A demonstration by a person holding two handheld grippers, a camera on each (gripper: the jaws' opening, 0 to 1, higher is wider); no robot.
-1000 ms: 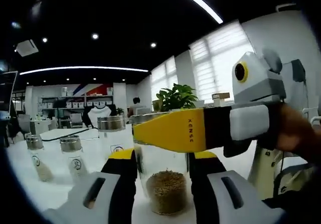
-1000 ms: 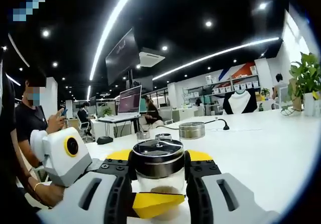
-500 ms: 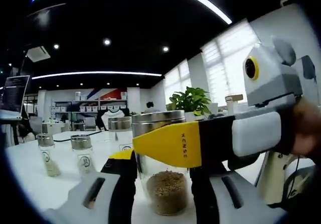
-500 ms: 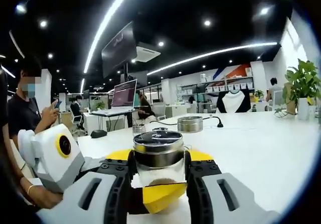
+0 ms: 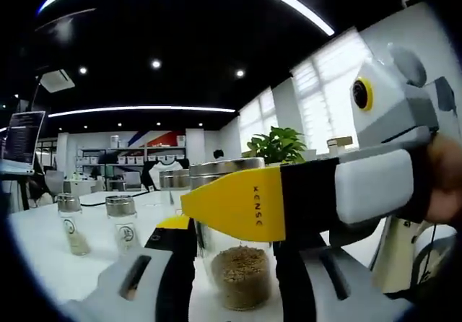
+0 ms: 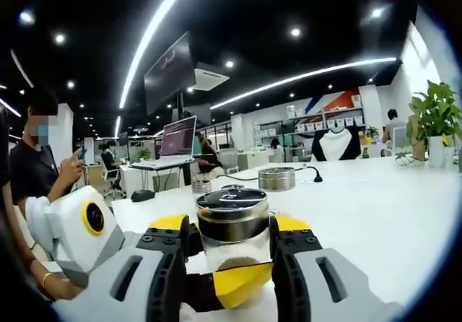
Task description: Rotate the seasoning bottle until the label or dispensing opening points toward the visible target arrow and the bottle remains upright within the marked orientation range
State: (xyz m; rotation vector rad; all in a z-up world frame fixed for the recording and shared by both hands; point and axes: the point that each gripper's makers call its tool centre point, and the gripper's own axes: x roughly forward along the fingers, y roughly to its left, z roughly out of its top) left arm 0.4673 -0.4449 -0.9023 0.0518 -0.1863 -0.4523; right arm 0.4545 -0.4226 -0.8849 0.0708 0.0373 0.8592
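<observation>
Bottle, a clear glass seasoning bottle with a steel lid and brown granules inside [image 5: 242, 264], stood upright on the white surface [image 6: 375, 206], clamped from two sides. Left tongs [image 5: 234, 279] were closed on the lower body; right tongs [image 6: 232, 242] were closed just under the lid. Rotation step looked to be in hand. No target arrow or bottle label was visible, so progress couldn't be judged. Next move probably calls for one pair of tongs to loosen while the other twists, keeping the bottle vertical. Two small lidded jars [image 5: 97, 224] stood well apart.
</observation>
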